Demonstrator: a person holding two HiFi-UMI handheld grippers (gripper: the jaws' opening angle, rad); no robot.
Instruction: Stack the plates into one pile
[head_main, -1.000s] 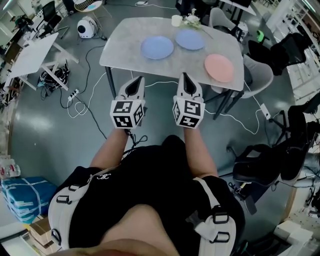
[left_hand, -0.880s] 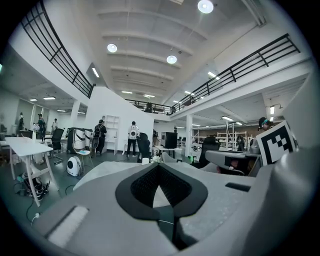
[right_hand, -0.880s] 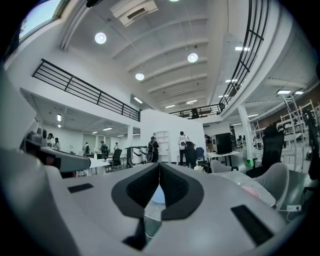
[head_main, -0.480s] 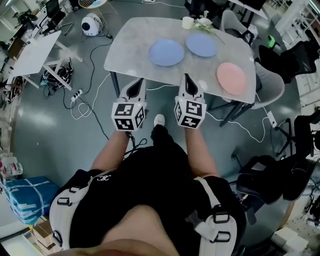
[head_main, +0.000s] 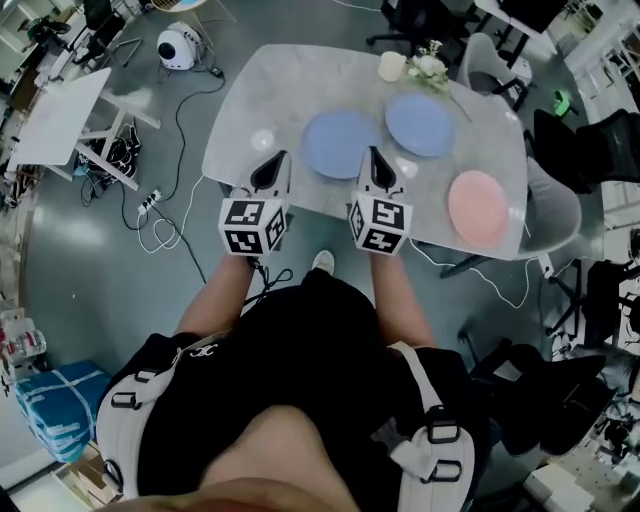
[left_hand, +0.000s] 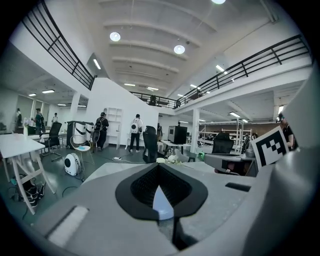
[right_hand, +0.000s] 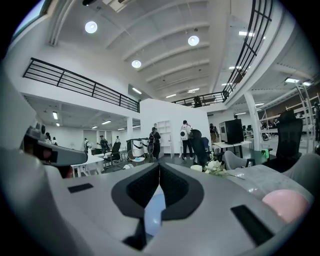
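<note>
Hovering over the table's (head_main: 262, 95) near edge, the left gripper (head_main: 278, 165) and right gripper (head_main: 374, 160) both had jaws pressed together, holding nothing. All three plates lay apart: near blue plate (head_main: 340, 143) just ahead, far blue plate (head_main: 421, 125) behind it, pink plate (head_main: 478, 207) off right. Imo open first, then come in low at a rim; flat plates give little to pinch.

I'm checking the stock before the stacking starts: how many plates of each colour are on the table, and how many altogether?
Blue plates: 2
Pink plates: 1
Total: 3 plates
</note>
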